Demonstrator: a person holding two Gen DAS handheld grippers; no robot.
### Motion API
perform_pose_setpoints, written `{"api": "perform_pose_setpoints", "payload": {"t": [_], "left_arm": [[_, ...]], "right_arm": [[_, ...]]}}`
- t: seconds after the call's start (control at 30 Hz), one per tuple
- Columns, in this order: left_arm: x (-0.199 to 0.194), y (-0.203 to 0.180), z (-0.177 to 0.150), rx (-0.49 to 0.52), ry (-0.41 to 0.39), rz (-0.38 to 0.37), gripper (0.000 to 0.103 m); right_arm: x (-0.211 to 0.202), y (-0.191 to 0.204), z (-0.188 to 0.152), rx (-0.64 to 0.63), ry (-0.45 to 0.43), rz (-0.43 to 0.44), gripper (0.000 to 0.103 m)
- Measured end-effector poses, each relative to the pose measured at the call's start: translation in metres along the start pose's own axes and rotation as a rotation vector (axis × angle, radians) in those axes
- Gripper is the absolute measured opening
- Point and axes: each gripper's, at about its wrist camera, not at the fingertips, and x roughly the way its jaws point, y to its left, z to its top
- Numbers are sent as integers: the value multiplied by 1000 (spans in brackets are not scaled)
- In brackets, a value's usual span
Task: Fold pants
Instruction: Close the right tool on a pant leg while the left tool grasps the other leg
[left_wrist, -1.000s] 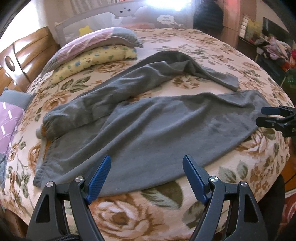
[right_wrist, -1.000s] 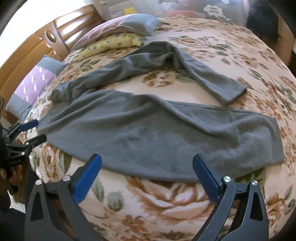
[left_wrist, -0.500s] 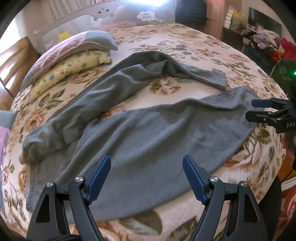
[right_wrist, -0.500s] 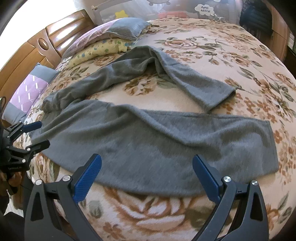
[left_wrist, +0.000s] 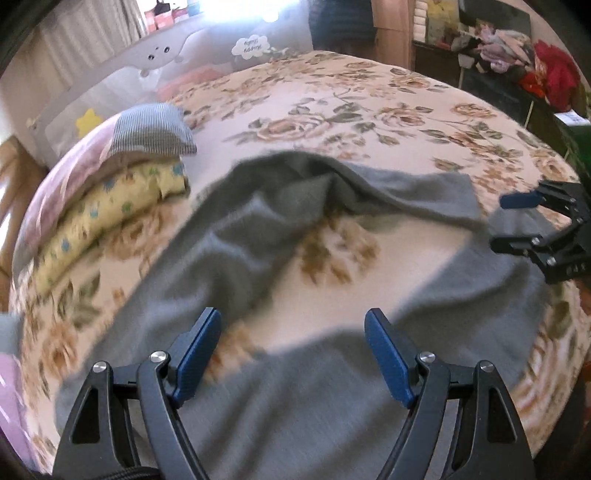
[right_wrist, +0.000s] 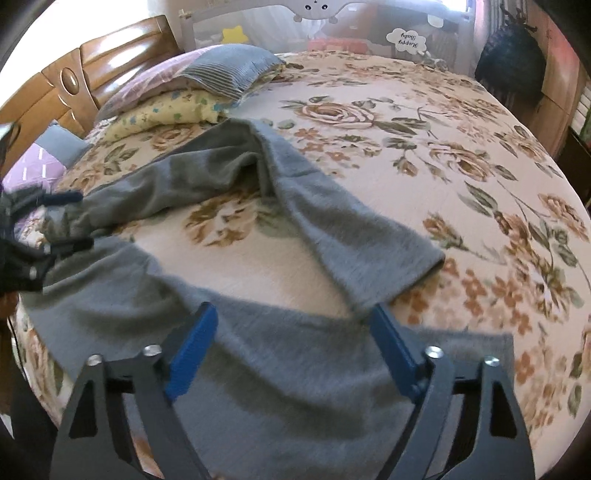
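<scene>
Grey pants (left_wrist: 314, 406) lie spread on a floral bedspread (left_wrist: 369, 110), one leg along the near edge and the other leg (left_wrist: 240, 229) bent away toward the pillows. My left gripper (left_wrist: 293, 325) hovers open over the near leg, nothing pinched. In the right wrist view the pants (right_wrist: 295, 369) pass under my right gripper (right_wrist: 291, 317). Its jaws are closing, with cloth lying below and between the fingers but not pressed by the pads. Each gripper shows in the other's view: the right gripper (left_wrist: 513, 223) at the pants' right end, the left gripper (right_wrist: 70, 221) at their left end.
Stacked pillows (right_wrist: 221, 74) lie at the far left by a wooden headboard (right_wrist: 92, 66). A purple cushion (right_wrist: 33, 166) sits at the left edge. A padded bed rail (left_wrist: 166, 62) lines the far side. Shelves with piled clothes (left_wrist: 535, 66) stand beyond the right edge.
Both grippers have moved forward from the bed's near edge to over the pants. The right gripper's fingers stand a little closer together. The left view has rolled and swung right.
</scene>
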Motion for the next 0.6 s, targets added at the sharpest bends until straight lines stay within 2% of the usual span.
{"api": "perform_pose_setpoints", "payload": {"t": [0.2,0.47,0.6], "left_arm": [[33,25,50,56,0,12,80],[82,26,106,215,-10,51,80],[109,20,124,318,-1,74,80]], "right_arm": [[27,-9,14,-23,33,-2,75],[50,-14,20,-40,61,-11,75],[61,-15,23,-76,76,-52,75]]}}
